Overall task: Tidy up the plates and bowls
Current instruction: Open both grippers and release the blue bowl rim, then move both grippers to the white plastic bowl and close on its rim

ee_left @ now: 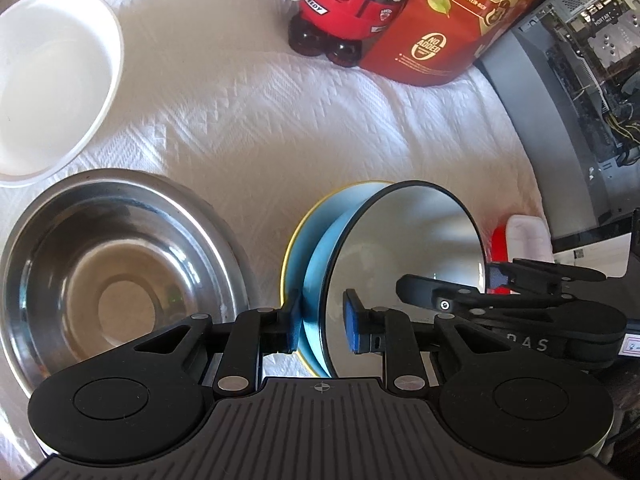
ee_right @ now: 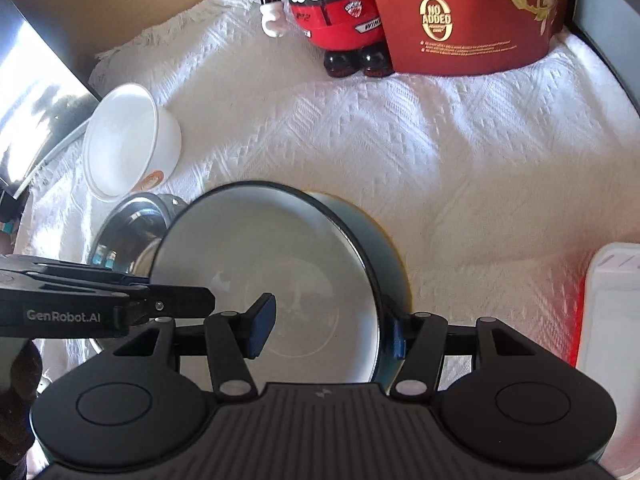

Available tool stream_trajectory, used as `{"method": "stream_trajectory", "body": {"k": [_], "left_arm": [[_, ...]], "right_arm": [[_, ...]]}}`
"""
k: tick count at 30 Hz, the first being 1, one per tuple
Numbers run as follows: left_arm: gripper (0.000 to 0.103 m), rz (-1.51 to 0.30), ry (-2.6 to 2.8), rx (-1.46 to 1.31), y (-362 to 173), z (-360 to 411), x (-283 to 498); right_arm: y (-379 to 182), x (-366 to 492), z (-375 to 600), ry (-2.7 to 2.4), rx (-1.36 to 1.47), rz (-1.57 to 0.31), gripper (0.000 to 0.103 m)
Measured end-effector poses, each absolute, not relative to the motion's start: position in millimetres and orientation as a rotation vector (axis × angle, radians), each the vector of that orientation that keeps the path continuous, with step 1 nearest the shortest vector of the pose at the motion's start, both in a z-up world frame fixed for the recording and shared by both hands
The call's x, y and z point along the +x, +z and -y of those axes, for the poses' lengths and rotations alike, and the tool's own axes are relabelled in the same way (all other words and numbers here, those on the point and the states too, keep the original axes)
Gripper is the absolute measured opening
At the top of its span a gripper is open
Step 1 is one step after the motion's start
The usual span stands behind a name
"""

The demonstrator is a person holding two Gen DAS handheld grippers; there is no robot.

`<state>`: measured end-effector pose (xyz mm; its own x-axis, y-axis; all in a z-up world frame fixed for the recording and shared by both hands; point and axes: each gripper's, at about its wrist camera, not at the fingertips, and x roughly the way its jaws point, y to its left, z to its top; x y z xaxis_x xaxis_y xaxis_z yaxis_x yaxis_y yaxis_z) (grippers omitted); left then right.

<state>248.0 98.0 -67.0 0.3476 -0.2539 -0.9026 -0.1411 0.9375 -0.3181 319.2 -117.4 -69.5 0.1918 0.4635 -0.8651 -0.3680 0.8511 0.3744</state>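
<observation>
A blue bowl with a black rim and pale inside [ee_left: 404, 248] is tilted on its side over a blue, yellow-rimmed plate [ee_left: 296, 240]. My left gripper [ee_left: 324, 320] is open and straddles the bowl's left rim, one pad inside, one outside. My right gripper [ee_right: 328, 326] is open and straddles the same bowl's [ee_right: 264, 272] right rim. A steel bowl [ee_left: 116, 272] sits left of it; it shows in the right wrist view [ee_right: 128, 232]. A white bowl [ee_left: 52, 84] lies at the far left, also seen in the right wrist view [ee_right: 124, 140].
A red toy figure [ee_left: 348, 4] and a red round tin [ee_left: 452, 28] stand at the back of the white cloth [ee_left: 260, 128]. A computer case [ee_left: 580, 92] is at the right. A white and red box [ee_right: 612, 344] lies at the right edge.
</observation>
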Motion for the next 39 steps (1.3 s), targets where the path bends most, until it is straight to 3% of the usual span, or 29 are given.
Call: {"method": "stream_trajectory", "body": {"k": [11,22,26,32,39], "left_arm": [[0.022,-1.133,-0.066,-0.423,-39,-118,240],[0.023,-0.812,0.204,-0.552,12,-224,198],[0.023,-0.763,0.389,-0.529,12,-261,194],[0.023,-0.805,0.432,-0.593,-15,-280,212],[0.026,-0.829,0.645,-0.484,-33,-287,214]], "right_arm": [[-31,322,124,0.554,0.017,-1.121,0.057],[34,359,60,0.626,-0.172,-0.934,0.063],[52,372,13,0.723,-0.262,-0.872,0.080],[38,385,-54,0.782,-0.361,-0.833,0.084],[-20,412,-110,0.869,-0.300,-1.004,0.084]]}}
